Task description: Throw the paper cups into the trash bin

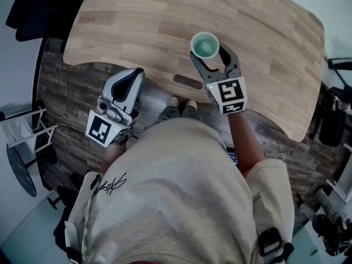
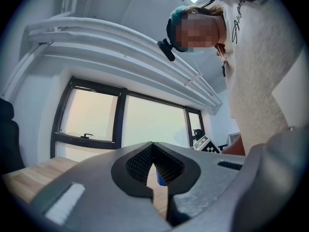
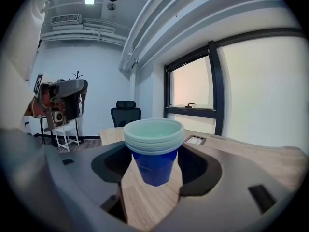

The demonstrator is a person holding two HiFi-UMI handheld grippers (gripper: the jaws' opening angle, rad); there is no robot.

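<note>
Around the paper cups [image 3: 154, 149], the right claw [image 1: 210, 54] stands released: clench gently below the rims. Left claw [image 2: 153, 146] clenched, empty.

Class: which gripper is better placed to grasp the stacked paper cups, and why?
Right. The right gripper has its jaws apart on either side of the paper cups on the table. The left gripper is shut, back off the table's edge.

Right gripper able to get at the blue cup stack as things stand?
Probably yes: on the right gripper the jaws stand apart, the stack of blue paper cups upright between them on the wooden table, nothing else in the gap.
</note>
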